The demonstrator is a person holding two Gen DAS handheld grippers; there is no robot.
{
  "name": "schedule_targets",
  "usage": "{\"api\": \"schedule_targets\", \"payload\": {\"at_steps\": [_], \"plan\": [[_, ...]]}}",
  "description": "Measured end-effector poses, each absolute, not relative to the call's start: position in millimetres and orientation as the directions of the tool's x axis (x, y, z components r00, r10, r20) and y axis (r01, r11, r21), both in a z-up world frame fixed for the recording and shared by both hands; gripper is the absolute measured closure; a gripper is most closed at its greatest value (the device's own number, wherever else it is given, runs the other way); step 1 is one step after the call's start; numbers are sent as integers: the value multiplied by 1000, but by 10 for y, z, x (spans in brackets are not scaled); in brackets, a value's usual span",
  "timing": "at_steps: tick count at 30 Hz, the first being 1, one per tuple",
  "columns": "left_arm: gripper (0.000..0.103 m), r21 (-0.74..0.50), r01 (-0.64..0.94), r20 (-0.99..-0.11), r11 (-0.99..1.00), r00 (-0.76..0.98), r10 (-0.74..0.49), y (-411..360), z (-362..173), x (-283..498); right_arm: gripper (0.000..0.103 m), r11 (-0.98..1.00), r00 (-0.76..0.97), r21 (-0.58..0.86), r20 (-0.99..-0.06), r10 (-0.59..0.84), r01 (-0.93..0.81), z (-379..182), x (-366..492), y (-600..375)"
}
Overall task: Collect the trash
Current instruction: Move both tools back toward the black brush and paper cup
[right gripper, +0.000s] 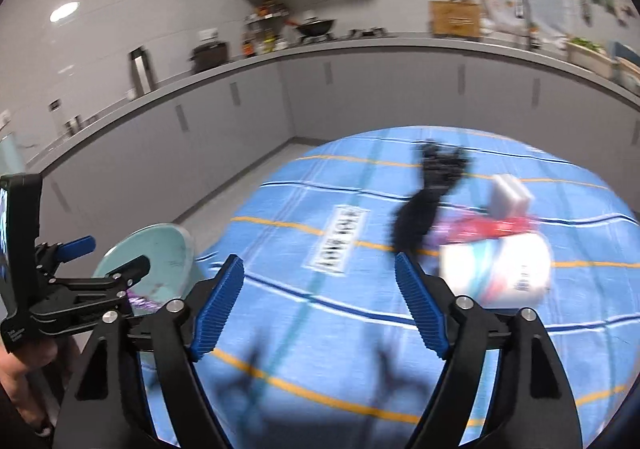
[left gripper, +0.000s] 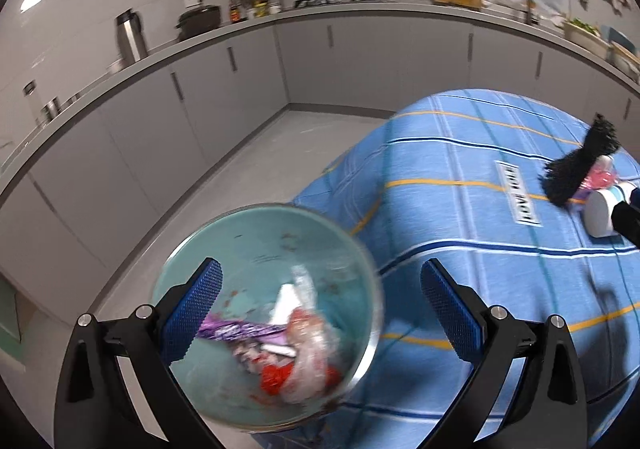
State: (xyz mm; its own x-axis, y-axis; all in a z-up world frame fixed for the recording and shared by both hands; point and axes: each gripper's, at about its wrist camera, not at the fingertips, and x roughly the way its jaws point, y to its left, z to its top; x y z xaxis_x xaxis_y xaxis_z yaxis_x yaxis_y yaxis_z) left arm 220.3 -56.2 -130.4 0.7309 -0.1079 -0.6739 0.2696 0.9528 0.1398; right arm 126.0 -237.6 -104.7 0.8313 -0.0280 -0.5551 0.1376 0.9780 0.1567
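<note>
A: Grey kitchen behind, cabinets along the wall, a tabletop (left gripper: pixel 460 209) under blue striped cloth filling the lower right of the left wrist view. At lower left, off the cloth's edge, a pale green bin (left gripper: pixel 256 245) holding crumpled wrappers (left gripper: pixel 288 345), purple, white and red.

B: Seems a drop just finished, then. Left tongs (left gripper: pixel 320 313) spread wide above the bin mouth, nothing between the pads.

A: Agreed, as a guess. More still to gather: in the right wrist view, right of centre, a black fuzzy thing (right gripper: pixel 424 205), a red and pink wrapper (right gripper: pixel 480 227), a white block (right gripper: pixel 510 195) and a white roll (right gripper: pixel 496 269), all close together, blurred.

B: Right tongs (right gripper: pixel 320 305) gaping, empty, aimed down over bare cloth, short of that pile.

A: Next move probably needs a reach up and right to the wrapper, jaws kept clear of the roll just below it.

B: Left hand (right gripper: pixel 24 365) visible at the lower left edge, gripping its handle beside the bin.
</note>
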Motion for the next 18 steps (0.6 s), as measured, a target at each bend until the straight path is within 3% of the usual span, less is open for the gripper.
{"api": "schedule_targets", "payload": {"at_steps": [3, 8, 18], "plan": [[5, 142, 312, -671, 939, 728, -140, -793, -1302, 2183, 15, 969, 828, 110, -546, -128, 223, -1026, 1166, -2538], [5, 151, 364, -664, 919, 726, -178, -1106, -1317, 2174, 9, 925, 783, 60, -554, -281, 374, -1106, 1101, -2852], [5, 144, 420, -671, 896, 707, -224, -1444, -1385, 2266, 8, 893, 700, 30, -634, -330, 449, -1388, 1283, -3109]]}}
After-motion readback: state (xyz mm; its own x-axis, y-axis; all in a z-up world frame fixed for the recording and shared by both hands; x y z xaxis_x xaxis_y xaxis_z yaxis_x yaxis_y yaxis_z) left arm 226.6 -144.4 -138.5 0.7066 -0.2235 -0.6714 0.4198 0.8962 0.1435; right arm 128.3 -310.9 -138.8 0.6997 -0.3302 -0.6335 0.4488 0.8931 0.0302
